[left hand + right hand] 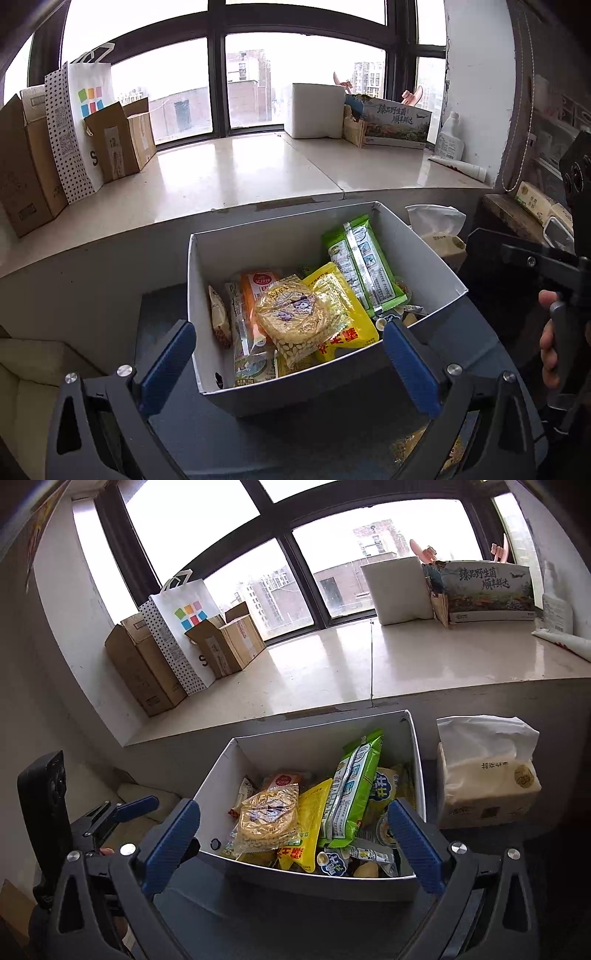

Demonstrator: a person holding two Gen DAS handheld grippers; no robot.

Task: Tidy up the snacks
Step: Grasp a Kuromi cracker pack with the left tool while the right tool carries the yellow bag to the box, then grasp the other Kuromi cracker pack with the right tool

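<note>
A white open box (419, 254) (216, 779) stands on a dark table and holds several snack packs. On top lies a clear pack of round yellow crackers (301, 317) (269, 818), over a yellow bag (347, 325) (308, 830). A green pack (360, 262) (351, 794) leans at the right. My left gripper (290, 363) hangs open in front of the box with nothing between its blue pads. My right gripper (293, 843) is open too, its fingers straddling the box's near wall, gripping nothing.
A pale stone window sill (236, 173) runs behind the box, with cardboard boxes (125, 140), a dotted paper bag (79, 122) and a printed carton (397, 123) on it. A tissue pack (487, 775) stands right of the box. A hand (550, 339) holds the right gripper.
</note>
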